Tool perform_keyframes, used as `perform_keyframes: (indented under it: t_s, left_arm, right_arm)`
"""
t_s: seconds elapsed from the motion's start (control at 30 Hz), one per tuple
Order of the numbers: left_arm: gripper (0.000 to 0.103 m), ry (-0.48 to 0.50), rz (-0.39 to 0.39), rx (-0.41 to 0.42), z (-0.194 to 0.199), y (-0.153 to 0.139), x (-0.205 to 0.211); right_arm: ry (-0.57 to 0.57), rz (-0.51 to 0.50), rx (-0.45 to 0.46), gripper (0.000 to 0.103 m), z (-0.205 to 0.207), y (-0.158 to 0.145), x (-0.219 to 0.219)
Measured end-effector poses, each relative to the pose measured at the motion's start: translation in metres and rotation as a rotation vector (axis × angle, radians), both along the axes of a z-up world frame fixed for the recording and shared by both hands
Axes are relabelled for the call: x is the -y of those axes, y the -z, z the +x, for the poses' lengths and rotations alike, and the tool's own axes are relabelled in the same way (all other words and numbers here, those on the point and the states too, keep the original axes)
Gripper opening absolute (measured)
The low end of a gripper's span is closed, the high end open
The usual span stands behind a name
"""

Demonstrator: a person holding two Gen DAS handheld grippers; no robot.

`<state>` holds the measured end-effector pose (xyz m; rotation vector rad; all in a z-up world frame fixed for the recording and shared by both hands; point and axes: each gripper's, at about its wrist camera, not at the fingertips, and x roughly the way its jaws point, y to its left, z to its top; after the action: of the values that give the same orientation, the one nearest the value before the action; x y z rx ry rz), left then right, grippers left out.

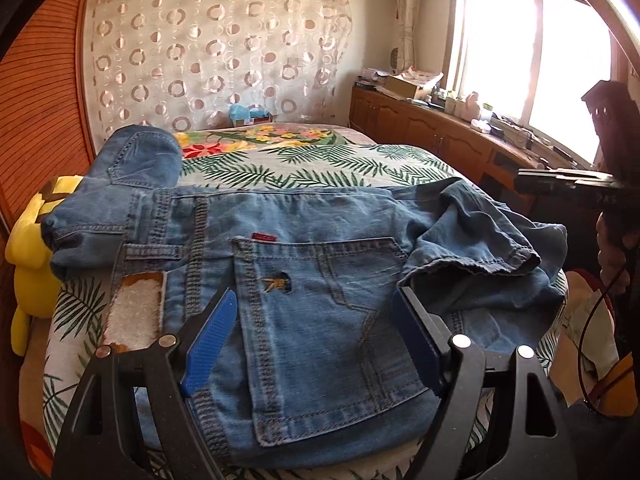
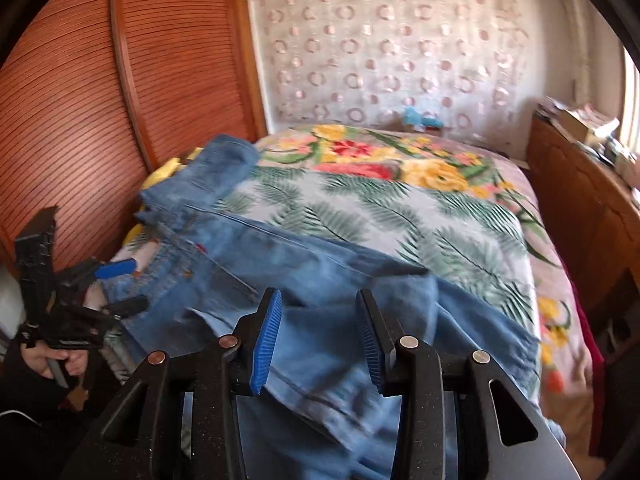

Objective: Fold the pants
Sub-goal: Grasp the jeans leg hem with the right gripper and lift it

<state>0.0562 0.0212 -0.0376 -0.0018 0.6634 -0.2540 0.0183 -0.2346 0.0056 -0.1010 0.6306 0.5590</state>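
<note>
Blue denim pants [image 1: 304, 280] lie across the near end of a bed, back pocket up, one leg bunched at the right [image 1: 480, 248] and part of the waist folded up at the far left [image 1: 140, 156]. My left gripper [image 1: 316, 332] is open just above the back pocket, holding nothing. In the right wrist view the pants [image 2: 320, 280] spread below my right gripper [image 2: 318, 332], which is open and empty over a folded leg. The left gripper [image 2: 116, 284] shows at the left edge there, open over the waist.
The bed carries a floral and palm-leaf cover [image 1: 320, 160]. A yellow plush toy [image 1: 28, 240] sits at the bed's left edge by a wooden slatted wall [image 2: 80, 120]. A wooden cabinet [image 1: 440, 128] with clutter runs along the right under the window.
</note>
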Motion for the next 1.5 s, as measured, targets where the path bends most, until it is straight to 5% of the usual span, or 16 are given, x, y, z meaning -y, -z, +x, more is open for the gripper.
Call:
perform_keyframes:
  t_s: [0.27,0.53,0.8,0.9,1.07,1.23,1.5]
  left_arm:
    - [0.081,0.098,0.016,-0.015,0.013,0.005,0.032]
    - [0.048,0.18,0.02,-0.069,0.024,0.016,0.055]
    - [0.031,0.211,0.045,-0.088,0.034,0.024,0.069]
    - [0.013,0.214,0.04,-0.08,0.031,0.022,0.069]
    - [0.006,0.218,0.019,-0.031,0.02,0.006,0.067]
    - [0.006,0.189,-0.013,0.056,0.003,-0.029,0.051]
    - [0.006,0.126,-0.025,0.159,-0.026,-0.079,0.014]
  right_arm:
    - [0.083,-0.019,-0.05,0.045,-0.006,0.02,0.017]
    - [0.093,0.002,-0.122,0.052,-0.012,0.031,0.018]
    - [0.077,0.058,-0.171,0.052,-0.006,0.035,0.02]
    - [0.053,0.075,-0.184,0.052,-0.002,0.037,0.018]
    - [0.001,0.1,-0.176,0.007,0.003,0.039,0.017]
    - [-0.026,0.125,-0.093,0.003,0.001,0.017,0.017]
    - [-0.113,0.155,0.109,0.002,-0.007,-0.063,-0.004]
